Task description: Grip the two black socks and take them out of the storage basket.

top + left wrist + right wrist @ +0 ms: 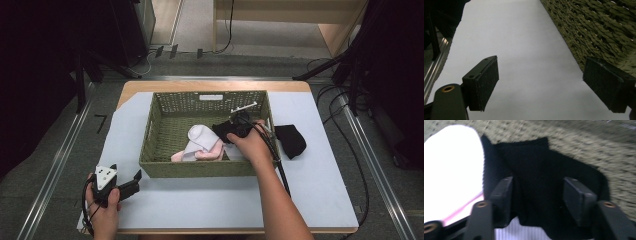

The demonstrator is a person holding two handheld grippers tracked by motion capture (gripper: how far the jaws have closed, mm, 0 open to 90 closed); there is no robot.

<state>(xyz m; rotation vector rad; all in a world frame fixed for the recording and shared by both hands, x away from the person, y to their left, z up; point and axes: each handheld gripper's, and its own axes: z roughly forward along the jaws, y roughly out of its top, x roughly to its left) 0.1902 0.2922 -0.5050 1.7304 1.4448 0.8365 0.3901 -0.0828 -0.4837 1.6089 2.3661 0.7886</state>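
A green woven basket (200, 169) stands mid-table and holds a white sock (200, 136) and a pink sock (210, 155). My right gripper (226, 134) reaches into the basket's right half over a black sock (218, 128). In the right gripper view its jaws (537, 192) stand apart with the black sock (536, 165) lying between them, partly over the white sock (451, 165); that view is blurred. A second black sock (290, 141) lies on the table to the right of the basket. My left gripper (134, 182) rests open and empty near the table's front left corner.
White sheeting (200, 205) covers the wooden table. The left gripper (541, 75) faces along the sheet (519, 37), with the basket's outer wall (599, 30) on its right. Cables trail over the basket's right rim and the floor beyond.
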